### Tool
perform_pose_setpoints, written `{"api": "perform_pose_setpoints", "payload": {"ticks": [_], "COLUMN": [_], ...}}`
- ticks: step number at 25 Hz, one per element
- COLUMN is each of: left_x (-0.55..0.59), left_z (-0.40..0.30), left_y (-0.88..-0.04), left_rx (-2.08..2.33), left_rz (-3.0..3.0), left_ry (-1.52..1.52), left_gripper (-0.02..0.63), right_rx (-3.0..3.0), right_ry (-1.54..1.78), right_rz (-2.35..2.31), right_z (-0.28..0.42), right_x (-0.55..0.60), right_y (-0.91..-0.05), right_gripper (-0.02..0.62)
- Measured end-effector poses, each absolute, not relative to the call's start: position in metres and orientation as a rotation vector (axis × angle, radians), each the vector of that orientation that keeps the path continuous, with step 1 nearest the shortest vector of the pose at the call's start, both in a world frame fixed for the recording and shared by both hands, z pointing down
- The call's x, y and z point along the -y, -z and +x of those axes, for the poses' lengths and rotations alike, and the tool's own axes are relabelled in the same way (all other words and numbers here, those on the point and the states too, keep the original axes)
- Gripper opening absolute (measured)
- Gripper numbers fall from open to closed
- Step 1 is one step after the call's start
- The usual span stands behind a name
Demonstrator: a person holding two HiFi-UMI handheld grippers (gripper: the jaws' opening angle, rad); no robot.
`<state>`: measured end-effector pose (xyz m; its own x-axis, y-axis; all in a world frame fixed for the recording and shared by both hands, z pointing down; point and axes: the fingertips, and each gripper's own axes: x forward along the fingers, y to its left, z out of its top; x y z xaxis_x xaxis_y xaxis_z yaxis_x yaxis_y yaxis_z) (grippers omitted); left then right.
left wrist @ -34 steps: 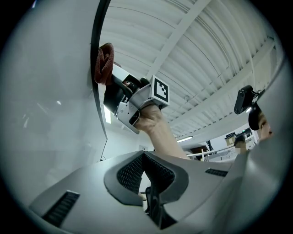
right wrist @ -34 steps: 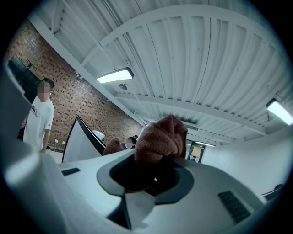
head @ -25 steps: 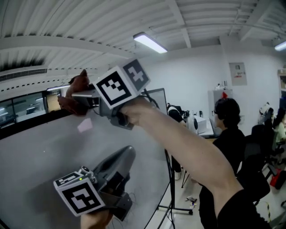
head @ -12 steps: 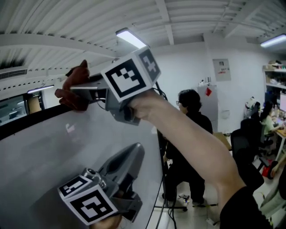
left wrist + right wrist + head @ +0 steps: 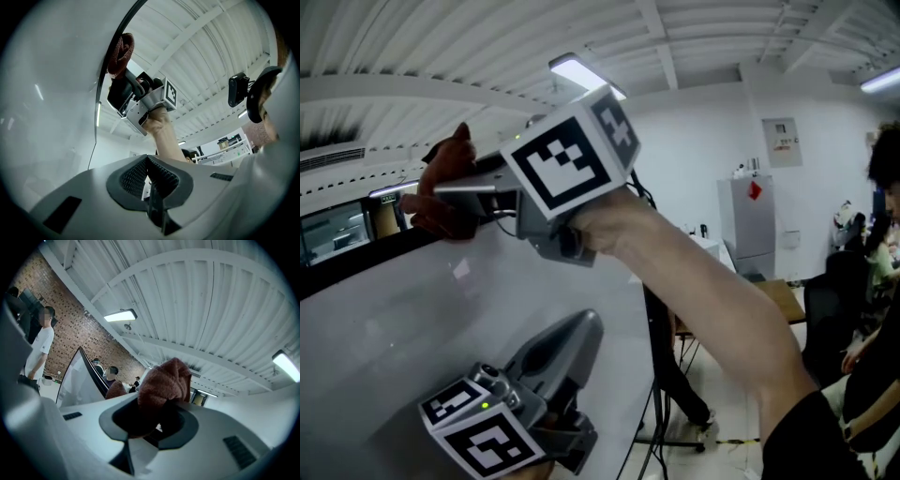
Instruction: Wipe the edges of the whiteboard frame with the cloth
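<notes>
The white whiteboard (image 5: 403, 347) fills the left of the head view, and its black top frame edge (image 5: 352, 261) runs up to the right. My right gripper (image 5: 441, 199) is shut on a reddish-brown cloth (image 5: 439, 183) and holds it against that top edge. In the right gripper view the cloth (image 5: 164, 383) bulges out between the jaws, with the frame edge (image 5: 91, 369) to its left. My left gripper (image 5: 581, 328) is lower down in front of the board, shut and holding nothing. In the left gripper view, the cloth (image 5: 121, 52) sits on the frame edge (image 5: 100, 79) above the shut left gripper (image 5: 147, 174).
The board's black stand (image 5: 660, 403) goes down to the floor at its right side. Behind it are a table (image 5: 780, 298), a grey cabinet (image 5: 752, 225) and a person (image 5: 883, 281) at the right edge. A person in a white shirt (image 5: 40, 352) stands at the left of the right gripper view.
My right gripper and the cloth have slid a little to the left along the top frame edge. The left gripper stays low and shut. A person in the background has walked across.
</notes>
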<state>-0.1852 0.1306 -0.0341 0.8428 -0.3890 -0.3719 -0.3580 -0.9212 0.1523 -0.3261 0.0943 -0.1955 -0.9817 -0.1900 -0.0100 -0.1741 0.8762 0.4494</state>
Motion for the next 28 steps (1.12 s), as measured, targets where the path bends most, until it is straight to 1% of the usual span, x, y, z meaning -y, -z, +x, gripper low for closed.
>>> {"api": "perform_pose_setpoints", "payload": {"ticks": [3,9,18,24,28], "left_x": [-0.111,-0.074,-0.027,-0.019,-0.013], "left_z": [-0.166,-0.139,-0.082,-0.069,-0.073], "left_y": [0.036,0.034,0.042,0.039,0.034], "left_rx": [0.621,0.672,0.741,0.759,0.78], "left_rz": [2.945,2.94,2.91,2.889,2.873], "left_ry": [0.615,0.621,0.617,0.609,0.627], "left_gripper": [-0.012,-0.012,-0.012,-0.012,-0.012], "right_rx": [2.978,2.988,3.006,2.995,2.995], "right_ry": [0.757,0.729,0.694,0.678,0.656], "right_rz": [0.277,0.23,0.181,0.19,0.194], "right_z": [-0.311,-0.29,-0.233,-0.226,-0.228], "right_x": [-0.078,-0.041,0.009,0.023,0.035], "right_y": [0.196,0.19,0.2,0.202,0.199], "right_gripper": [0.114,0.114,0.114,0.112,0.114]}}
